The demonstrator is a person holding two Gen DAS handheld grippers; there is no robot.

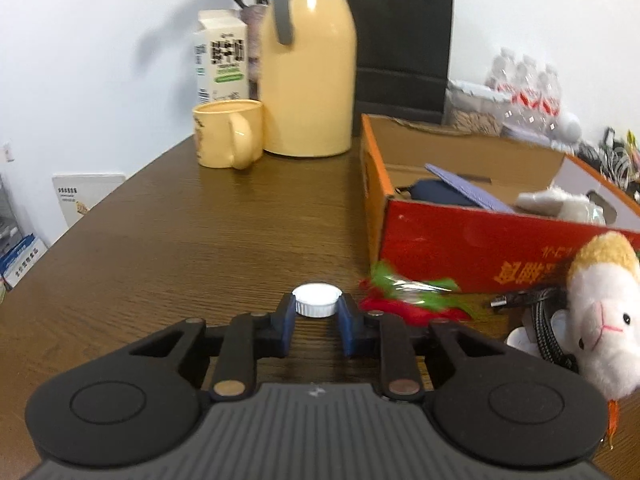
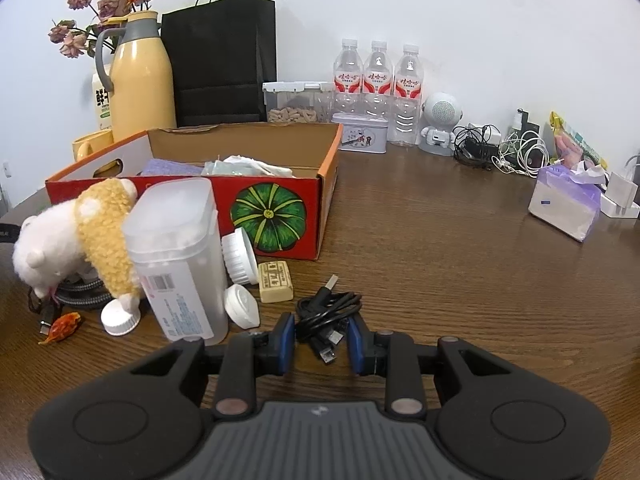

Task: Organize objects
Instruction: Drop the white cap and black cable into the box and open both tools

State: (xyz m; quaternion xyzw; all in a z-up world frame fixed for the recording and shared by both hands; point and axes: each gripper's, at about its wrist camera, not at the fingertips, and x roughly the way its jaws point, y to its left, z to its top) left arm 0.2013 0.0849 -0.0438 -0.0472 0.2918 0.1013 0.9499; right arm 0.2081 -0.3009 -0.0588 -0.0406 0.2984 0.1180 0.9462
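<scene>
My left gripper (image 1: 316, 312) is shut on a white bottle cap (image 1: 316, 300), holding it just above the wooden table. A red cardboard box (image 1: 472, 248) stands to its right, with a cloth and a plush inside. My right gripper (image 2: 320, 330) is open around a coiled black USB cable (image 2: 326, 316) on the table; its fingers are on either side of it, not closed. The same box (image 2: 280, 216) sits beyond, to the left. A plush sheep (image 2: 76, 236), a frosted plastic container (image 2: 180, 256), white caps (image 2: 240, 306) and a small beige block (image 2: 275, 281) lie in front of the box.
A yellow thermos (image 1: 308, 72), yellow mug (image 1: 228, 132) and milk carton (image 1: 220, 56) stand at the back. A red and green wrapper (image 1: 404, 296) lies beside the left gripper. Water bottles (image 2: 378, 92), a tissue pack (image 2: 564, 208) and tangled chargers (image 2: 500, 152) line the far right.
</scene>
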